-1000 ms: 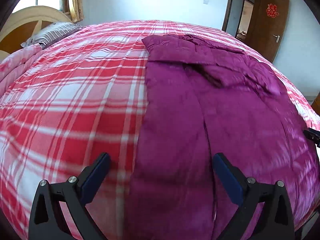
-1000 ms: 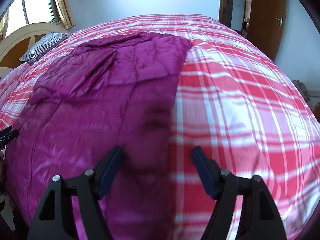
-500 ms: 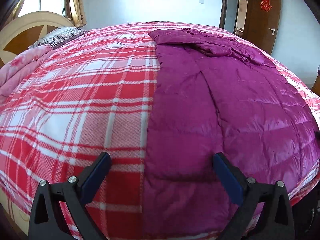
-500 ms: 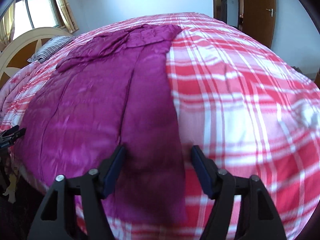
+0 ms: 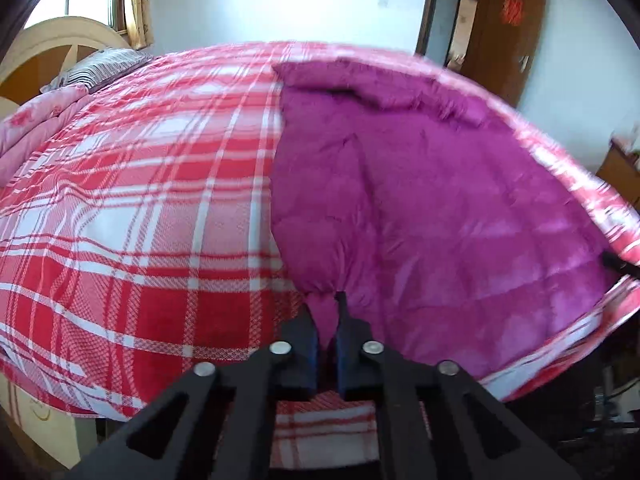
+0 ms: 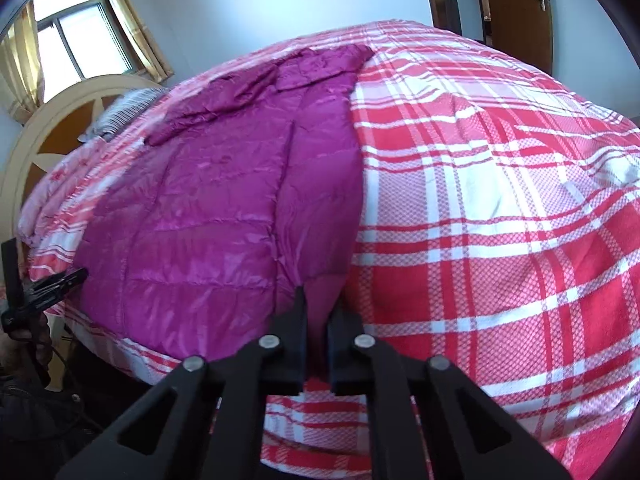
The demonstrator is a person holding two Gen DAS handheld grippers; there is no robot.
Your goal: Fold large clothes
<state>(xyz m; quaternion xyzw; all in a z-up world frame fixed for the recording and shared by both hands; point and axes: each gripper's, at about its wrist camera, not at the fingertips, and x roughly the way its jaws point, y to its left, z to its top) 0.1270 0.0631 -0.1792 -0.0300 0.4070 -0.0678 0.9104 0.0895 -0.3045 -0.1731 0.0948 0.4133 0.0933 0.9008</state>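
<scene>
The quilted coat is glossy magenta. The bedspread is red, pink and white plaid. A pillow shows grey-and-white stripes; the door is brown, and the headboard cream and tan.

Garment: magenta quilted down coat, shiny fabric.
Pose: spread flat lengthwise, sleeve folded across far end.
Near hem corners: bunched, lifted slightly.
</scene>
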